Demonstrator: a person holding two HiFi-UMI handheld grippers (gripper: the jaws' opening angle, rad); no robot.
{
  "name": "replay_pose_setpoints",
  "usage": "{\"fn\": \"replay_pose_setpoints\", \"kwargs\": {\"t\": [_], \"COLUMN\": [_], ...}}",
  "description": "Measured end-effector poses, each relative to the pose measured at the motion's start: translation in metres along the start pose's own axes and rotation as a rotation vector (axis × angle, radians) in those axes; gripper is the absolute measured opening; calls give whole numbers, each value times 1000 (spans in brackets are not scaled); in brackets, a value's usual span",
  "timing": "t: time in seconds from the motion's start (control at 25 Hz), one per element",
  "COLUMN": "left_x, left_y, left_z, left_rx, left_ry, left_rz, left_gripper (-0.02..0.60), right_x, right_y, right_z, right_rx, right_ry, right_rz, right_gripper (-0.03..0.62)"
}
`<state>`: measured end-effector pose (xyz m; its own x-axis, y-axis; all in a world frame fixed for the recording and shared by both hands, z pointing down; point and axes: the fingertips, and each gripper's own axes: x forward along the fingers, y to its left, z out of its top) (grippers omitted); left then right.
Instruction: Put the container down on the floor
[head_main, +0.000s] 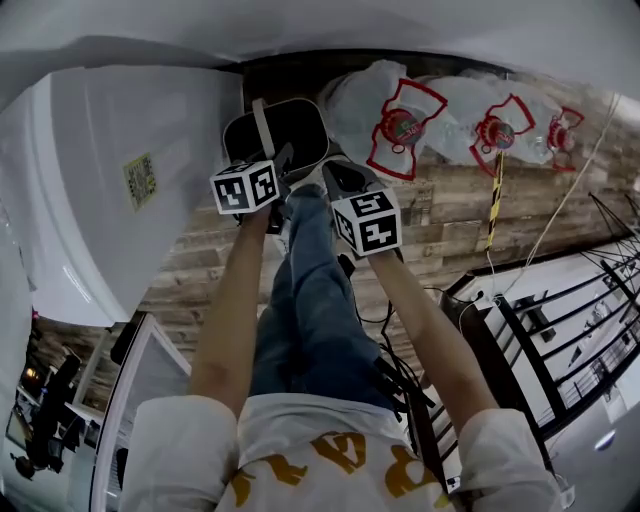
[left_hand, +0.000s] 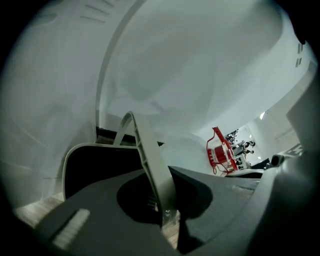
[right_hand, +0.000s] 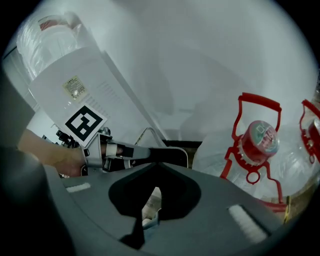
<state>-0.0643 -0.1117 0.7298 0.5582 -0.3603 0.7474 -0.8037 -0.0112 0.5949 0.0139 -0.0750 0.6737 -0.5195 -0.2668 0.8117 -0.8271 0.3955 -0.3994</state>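
Black rounded container (head_main: 292, 132), ribbed grey handle (left_hand: 150, 165) in left gripper (left_hand: 165, 212)

In the head view the left gripper (head_main: 283, 160) and its marker cube covered the near side of the container (head_main: 295, 130), so only the far rim and handle showed. From the left gripper view the jaws hid the container's base. The label (head_main: 141, 180) on the white appliance (head_main: 110, 140) was too small to read (in the right gripper view too). The rightmost water bottle (right_hand: 312, 132) ran off the picture's edge, and the distant room (left_hand: 240, 145) was a blur.
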Motion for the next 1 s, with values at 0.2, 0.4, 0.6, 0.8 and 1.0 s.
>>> {"fn": "replay_pose_setpoints", "kwargs": {"t": [0.2,0.4,0.6,0.8,1.0], "left_x": [22,42,61,79,87], "left_y": [16,33,45,63,73], "left_z": [-10,-16,-19,-17,-20], "left_rx": [-1,15,52,67,56], "left_ry": [17,27,30,10,-6], "left_rz": [8,16,29,48,63], "left_gripper": [25,25,23,23,23], "right_x": [25,46,62,81,94], "right_y": [-6,-11,-15,-24,-34], "right_z": [-15,-29,-42,-52,-50], "right_rx": [24,53,45,59,53], "right_ry": [24,35,42,44,40], "right_rz": [11,5,-1,-14,-36], "right_gripper": [26,26,26,26,26]}}
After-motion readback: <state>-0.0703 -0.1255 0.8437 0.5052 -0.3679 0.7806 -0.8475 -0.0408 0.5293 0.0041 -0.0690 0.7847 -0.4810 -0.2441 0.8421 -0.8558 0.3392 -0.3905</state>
